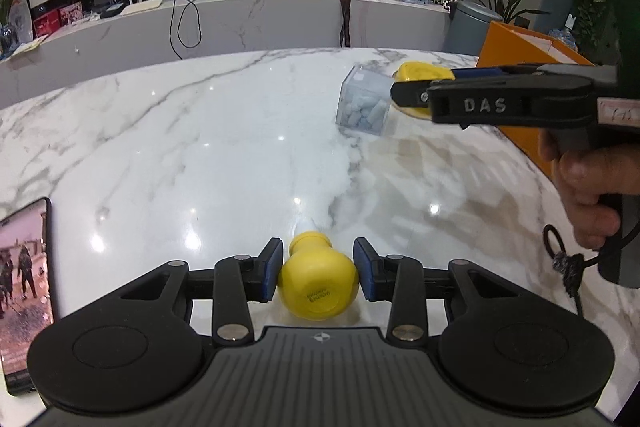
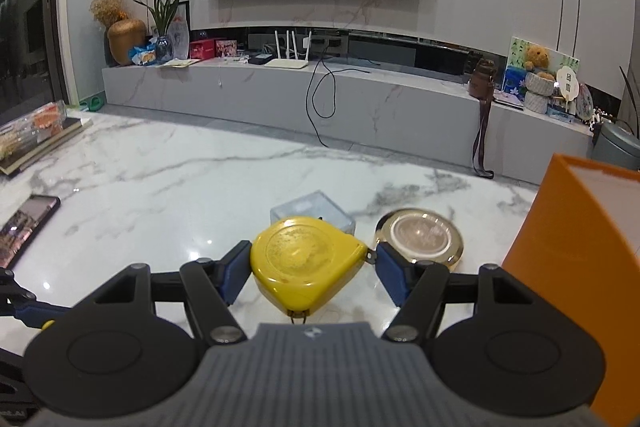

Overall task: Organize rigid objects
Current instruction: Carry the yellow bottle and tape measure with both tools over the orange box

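**Both hand-held grippers loaded: a yellow bottle on the left, a tape measure on the right**

The left hand-held gripper point(image 1: 316, 269) is clamped across the round belly of a small yellow bottle point(image 1: 318, 281), blue pads pressed on its widest part, neck pointing away toward the middle of the marble tabletop point(image 1: 200, 131), close to the near edge. The bottle looks like hard, smooth plastic: light and stiff, but slippery and curved, so the belly's widest line is the sound place to hold it; nearer the neck it would likely squirt out.

The right hand-held gripper point(image 2: 308, 267) holds a yellow tape measure point(image 2: 304, 263) flat between its pads, gripped across the case edges. Its casing seems rigid and denser than the bottle, and the rounded corners give little purchase, so a level, centred hold matters.

Toward the right edge of the tabletop sit a clear box of pale pieces point(image 1: 364, 101), a shiny round dish point(image 2: 420, 237) and an orange box point(image 2: 576, 267). A phone point(image 1: 24, 287) lies at the left edge.
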Demonstrator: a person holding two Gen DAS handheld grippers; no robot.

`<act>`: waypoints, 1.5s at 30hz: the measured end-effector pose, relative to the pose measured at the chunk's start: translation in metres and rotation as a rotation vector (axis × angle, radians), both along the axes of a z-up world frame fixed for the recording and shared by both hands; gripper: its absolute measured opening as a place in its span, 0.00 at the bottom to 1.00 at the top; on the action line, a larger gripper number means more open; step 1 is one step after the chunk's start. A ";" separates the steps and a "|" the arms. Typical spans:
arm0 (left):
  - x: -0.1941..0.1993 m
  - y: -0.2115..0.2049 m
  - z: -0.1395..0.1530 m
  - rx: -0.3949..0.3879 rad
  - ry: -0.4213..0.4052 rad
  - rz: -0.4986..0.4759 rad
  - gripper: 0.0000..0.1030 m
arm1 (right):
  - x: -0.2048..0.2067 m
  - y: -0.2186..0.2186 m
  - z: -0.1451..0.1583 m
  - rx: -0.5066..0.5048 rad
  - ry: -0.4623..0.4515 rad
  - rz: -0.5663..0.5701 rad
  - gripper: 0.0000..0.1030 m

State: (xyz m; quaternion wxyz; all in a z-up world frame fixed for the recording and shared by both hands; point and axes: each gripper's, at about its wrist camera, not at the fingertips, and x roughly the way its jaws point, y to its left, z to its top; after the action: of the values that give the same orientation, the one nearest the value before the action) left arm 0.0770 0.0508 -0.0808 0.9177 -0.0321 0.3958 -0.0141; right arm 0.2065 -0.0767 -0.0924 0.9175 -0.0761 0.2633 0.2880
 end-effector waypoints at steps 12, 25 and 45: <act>0.005 -0.019 0.019 0.047 -0.014 -0.059 0.42 | 0.009 -0.038 0.048 0.069 -0.034 -0.077 0.65; 0.028 -0.047 0.070 0.100 -0.086 -0.143 0.42 | 0.015 -0.079 0.080 0.101 -0.047 -0.164 0.65; 0.095 -0.131 0.127 0.117 -0.201 -0.325 0.42 | 0.033 -0.169 0.094 0.142 0.013 -0.339 0.65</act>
State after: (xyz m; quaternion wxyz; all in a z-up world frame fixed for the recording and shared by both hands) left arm 0.1719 -0.0803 0.0464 0.9385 0.0873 0.3022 -0.1421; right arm 0.2398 -0.2455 0.0018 0.9543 0.0360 0.2575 0.1474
